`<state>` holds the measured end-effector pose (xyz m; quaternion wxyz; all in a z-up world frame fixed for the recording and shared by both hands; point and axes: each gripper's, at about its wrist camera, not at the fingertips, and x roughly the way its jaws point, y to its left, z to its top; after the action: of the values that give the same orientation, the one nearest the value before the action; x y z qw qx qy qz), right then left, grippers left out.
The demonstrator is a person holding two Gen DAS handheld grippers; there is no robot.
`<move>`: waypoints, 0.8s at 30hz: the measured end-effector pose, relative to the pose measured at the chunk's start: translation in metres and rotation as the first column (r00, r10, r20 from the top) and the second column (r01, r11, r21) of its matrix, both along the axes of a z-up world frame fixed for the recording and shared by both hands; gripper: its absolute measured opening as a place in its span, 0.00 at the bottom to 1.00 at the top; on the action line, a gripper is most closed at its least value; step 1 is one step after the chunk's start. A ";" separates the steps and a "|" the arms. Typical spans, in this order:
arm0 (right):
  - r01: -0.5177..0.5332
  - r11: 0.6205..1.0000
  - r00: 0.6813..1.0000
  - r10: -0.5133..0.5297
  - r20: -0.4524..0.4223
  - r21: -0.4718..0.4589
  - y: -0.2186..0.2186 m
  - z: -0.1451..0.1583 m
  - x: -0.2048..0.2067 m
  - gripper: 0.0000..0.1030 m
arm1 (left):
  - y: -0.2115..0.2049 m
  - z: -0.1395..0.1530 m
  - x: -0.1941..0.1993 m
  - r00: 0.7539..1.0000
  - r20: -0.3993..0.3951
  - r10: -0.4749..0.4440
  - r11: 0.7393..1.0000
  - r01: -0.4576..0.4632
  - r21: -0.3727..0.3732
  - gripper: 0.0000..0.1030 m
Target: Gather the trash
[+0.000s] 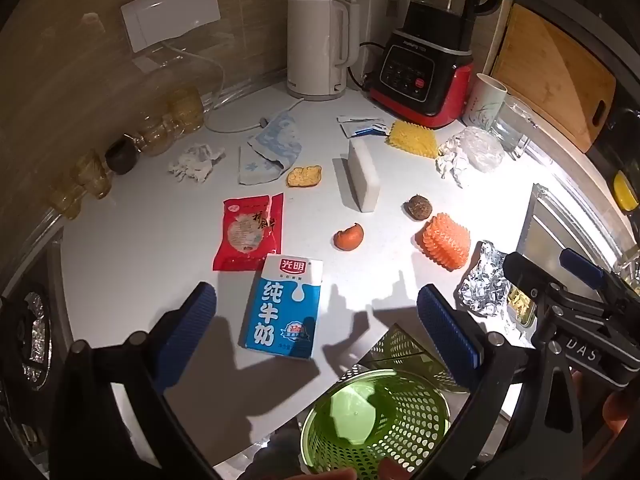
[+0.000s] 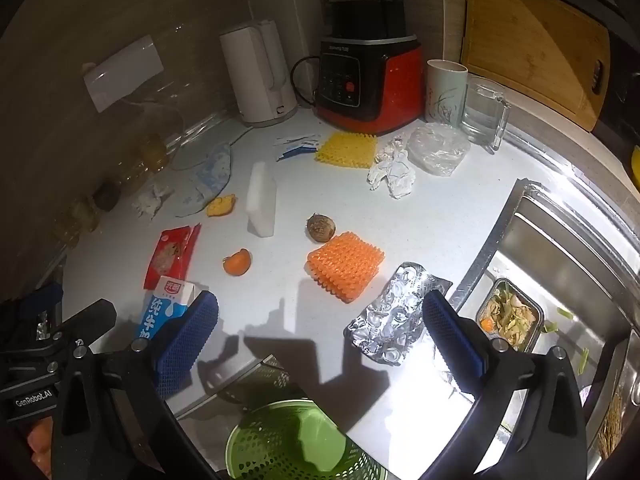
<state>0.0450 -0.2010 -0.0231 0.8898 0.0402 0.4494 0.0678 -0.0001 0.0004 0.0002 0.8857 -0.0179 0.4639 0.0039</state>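
Observation:
Trash lies scattered over the white counter [image 1: 160, 248]. A blue milk carton [image 1: 285, 307] lies flat between the fingers of my open left gripper [image 1: 316, 324], untouched. Beyond it are a red snack wrapper [image 1: 249, 233], an orange peel [image 1: 349, 236], orange foam netting [image 1: 443, 243] and crumpled foil [image 1: 482, 284]. My right gripper [image 2: 320, 344] is open above the counter's front. The foil [image 2: 394, 314] lies by its right finger, the milk carton [image 2: 166, 306] by its left. A green perforated bin [image 2: 288, 444] stands below the counter edge; the same bin [image 1: 376, 424] shows in the left wrist view.
At the back stand a white kettle [image 1: 318, 46], a red blender [image 1: 428, 68], a cup [image 1: 484, 100] and a glass mug [image 2: 484, 114]. A white sponge block [image 1: 362, 176], tissues [image 1: 194, 162] and yellow netting [image 1: 412, 138] lie mid-counter. The steel sink [image 2: 560, 248] holds a food tray [image 2: 510, 318].

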 end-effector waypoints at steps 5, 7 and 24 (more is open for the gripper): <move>0.011 1.000 1.000 -0.011 -0.003 0.001 0.002 -0.001 0.001 0.98 | -0.002 -0.002 0.001 1.000 -0.007 0.001 1.000 -0.001 0.001 0.94; 0.015 1.000 1.000 -0.015 -0.004 0.003 0.003 -0.001 0.002 0.98 | -0.003 -0.002 0.001 1.000 -0.009 0.000 1.000 0.000 0.004 0.94; -0.001 1.000 1.000 0.001 0.003 -0.001 0.006 0.004 -0.002 0.98 | 0.002 -0.004 -0.002 1.000 -0.015 0.008 1.000 -0.008 -0.006 0.94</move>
<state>0.0431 -0.1946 -0.0189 0.8906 0.0394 0.4480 0.0682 -0.0025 0.0026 -0.0037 0.8822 -0.0224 0.4703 0.0060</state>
